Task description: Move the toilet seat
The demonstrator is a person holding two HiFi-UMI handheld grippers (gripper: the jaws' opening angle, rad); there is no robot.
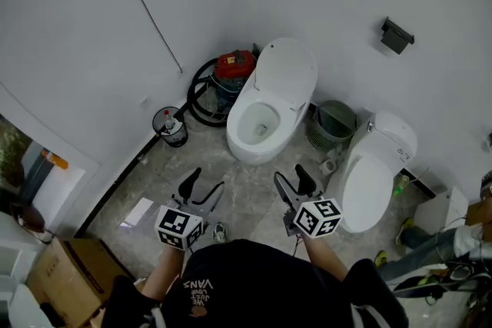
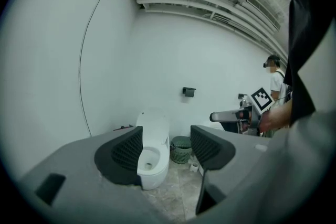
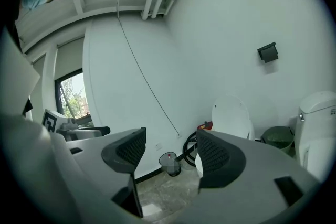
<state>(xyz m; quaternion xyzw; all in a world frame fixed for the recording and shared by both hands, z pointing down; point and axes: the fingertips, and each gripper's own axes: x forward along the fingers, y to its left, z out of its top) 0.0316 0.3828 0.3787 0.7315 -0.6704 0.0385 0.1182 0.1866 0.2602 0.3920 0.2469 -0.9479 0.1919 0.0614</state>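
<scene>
toilet seat [image 1: 286,74] stands raised, well beyond the right hand-held gripper [image 1: 290,177].

A grey stone-tiled floor [image 1: 250,200] carries an open white toilet [image 1: 257,127] and a second toilet [image 1: 369,180] to its right. A green mesh basket [image 1: 332,124] stands between them. A red vacuum cleaner [image 1: 234,67], a clear bin [image 1: 171,127] and a white sheet [image 1: 140,211] lie nearby.

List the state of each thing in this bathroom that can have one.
White centre toilet: lid raised, bowl uncovered.
White right-hand toilet: lid shut.
Green mesh waste basket: upright.
Left gripper: jaws open, empty.
Right gripper: jaws open, empty.
</scene>
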